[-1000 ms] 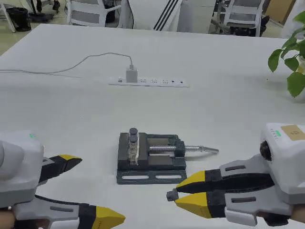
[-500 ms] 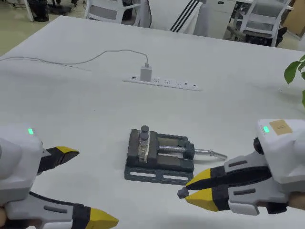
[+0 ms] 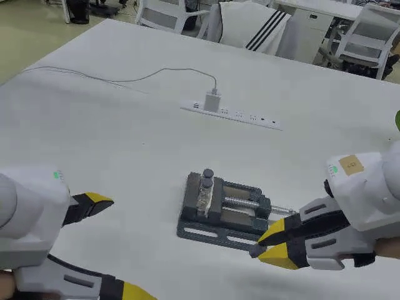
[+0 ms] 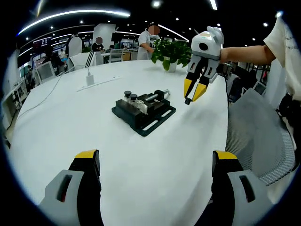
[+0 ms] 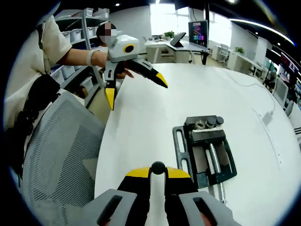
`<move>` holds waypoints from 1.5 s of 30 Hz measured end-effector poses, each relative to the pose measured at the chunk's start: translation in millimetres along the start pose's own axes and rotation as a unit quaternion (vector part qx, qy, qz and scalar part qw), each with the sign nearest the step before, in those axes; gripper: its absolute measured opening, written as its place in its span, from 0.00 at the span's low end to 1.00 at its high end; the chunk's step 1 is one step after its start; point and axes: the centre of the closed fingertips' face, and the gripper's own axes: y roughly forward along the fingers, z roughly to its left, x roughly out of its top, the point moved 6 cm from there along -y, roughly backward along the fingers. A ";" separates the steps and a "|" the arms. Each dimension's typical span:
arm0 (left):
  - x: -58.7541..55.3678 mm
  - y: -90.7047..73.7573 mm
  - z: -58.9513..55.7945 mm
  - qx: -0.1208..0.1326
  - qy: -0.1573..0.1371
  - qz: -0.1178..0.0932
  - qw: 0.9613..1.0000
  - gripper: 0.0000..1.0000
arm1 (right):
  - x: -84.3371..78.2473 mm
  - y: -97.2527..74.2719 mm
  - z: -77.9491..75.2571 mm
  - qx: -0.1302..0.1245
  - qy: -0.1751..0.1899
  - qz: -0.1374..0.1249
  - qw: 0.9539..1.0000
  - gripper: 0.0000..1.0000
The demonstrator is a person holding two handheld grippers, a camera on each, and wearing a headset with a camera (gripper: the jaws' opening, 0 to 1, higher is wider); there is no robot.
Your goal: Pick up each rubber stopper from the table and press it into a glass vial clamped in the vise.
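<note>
Near the person's edge of the large white table (image 3: 94,112), a dark grey metal bench vise (image 3: 226,215) sits flat, with its screw handle pointing toward the right gripper. Small clear glass vials (image 3: 205,187) stand upright in a short row, clamped between the vise jaws at the end opposite the handle. In the head view, two vials carry dark stoppers; the right gripper view suggests a further clear rim beside them, but the count is not certain. The right gripper (image 3: 262,245) hangs above the table just beside the handle end of the vise, apart from it. Its yellow-tipped jaws are pressed together on a small dark round rubber stopper (image 5: 157,168), which protrudes from the tips. The left gripper (image 3: 128,249) hangs over the table on the other side, well apart from the vise. Its jaws are spread wide with nothing between them; the left gripper view shows bare table between the two tips. Farther toward the table's far edge, a long white power strip (image 3: 240,115) lies flat. A white charger block (image 3: 212,100) is plugged into it, and a thin grey cable (image 3: 94,77) runs off toward the table's left edge.
</note>
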 end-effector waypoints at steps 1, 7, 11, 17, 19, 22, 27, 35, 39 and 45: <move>-1.4 0.1 -0.2 0.001 0.000 0.002 1.000 0.99 | 1.2 0.3 -2.4 0.000 -0.004 0.008 1.000 0.05; -3.4 -2.2 -4.1 -0.001 -0.001 -0.001 1.000 0.99 | 5.8 1.7 -13.8 0.002 -0.039 0.050 0.998 0.05; -4.3 -3.2 -5.1 0.001 -0.002 -0.004 1.000 0.99 | 13.5 3.3 -23.1 0.005 -0.057 0.069 0.996 0.05; -4.1 -4.2 -6.6 0.003 0.003 -0.009 1.000 0.98 | 27.2 7.8 -37.0 0.007 -0.083 0.088 0.993 0.05; -4.1 -4.3 -7.3 0.002 0.003 -0.010 1.000 0.98 | 33.4 9.5 -42.0 0.007 -0.095 0.095 0.991 0.05; -4.4 -4.7 -7.0 0.004 0.006 -0.011 1.000 0.99 | 42.0 12.8 -47.0 0.011 -0.108 0.103 0.989 0.05; -5.8 -5.1 -5.8 0.004 0.006 -0.011 1.000 0.99 | 52.8 20.3 -58.3 0.015 -0.141 0.127 0.982 0.05; -7.9 -2.8 -6.0 0.002 0.003 -0.011 1.000 0.99 | 69.4 32.7 -66.9 0.019 -0.168 0.142 0.975 0.05; -7.8 -1.7 -6.3 0.001 0.002 -0.014 1.000 0.99 | 72.7 37.8 -68.1 0.019 -0.180 0.152 0.972 0.05; -8.1 -0.7 -6.7 0.000 0.003 -0.013 1.000 0.99 | 77.4 42.5 -68.1 0.024 -0.190 0.159 0.969 0.05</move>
